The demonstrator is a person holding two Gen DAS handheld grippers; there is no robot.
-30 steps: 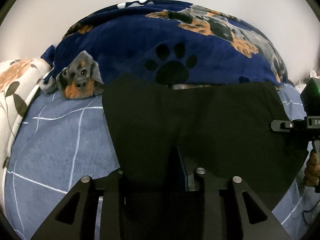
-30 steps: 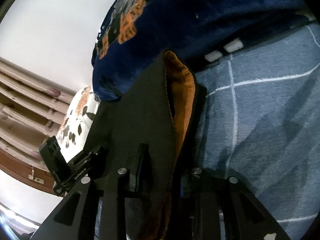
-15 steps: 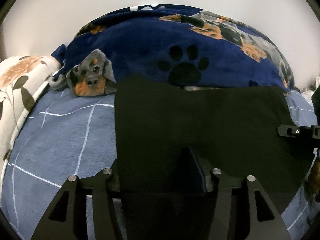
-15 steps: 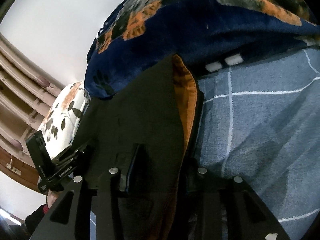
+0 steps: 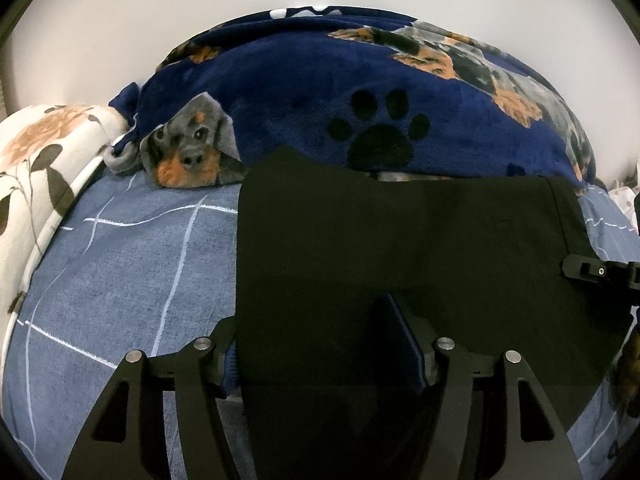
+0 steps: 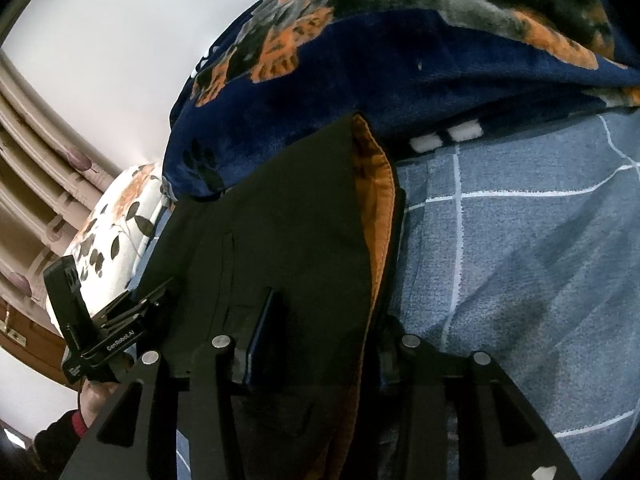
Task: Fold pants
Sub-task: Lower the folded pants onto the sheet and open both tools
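Observation:
The black pants (image 5: 400, 248) lie folded on the blue checked bed sheet (image 5: 120, 272), far edge against a navy dog-print blanket (image 5: 320, 92). My left gripper (image 5: 320, 344) has its jaws spread wide, with the near left edge of the pants lying between and over them. My right gripper (image 6: 320, 332) also stands wide, with the pants (image 6: 288, 220) and their orange lining (image 6: 378, 200) draped between its fingers. The right gripper shows at the right edge of the left wrist view (image 5: 600, 274), and the left gripper at the left of the right wrist view (image 6: 120, 320).
A white floral pillow (image 5: 36, 168) lies at the left of the bed. The blanket heap blocks the far side under a white wall (image 5: 200, 8). Beige curtain folds (image 6: 24, 168) hang at the left of the right wrist view.
Both grippers have opened wider around the pants and shifted. The pants have settled flatter on the sheet.

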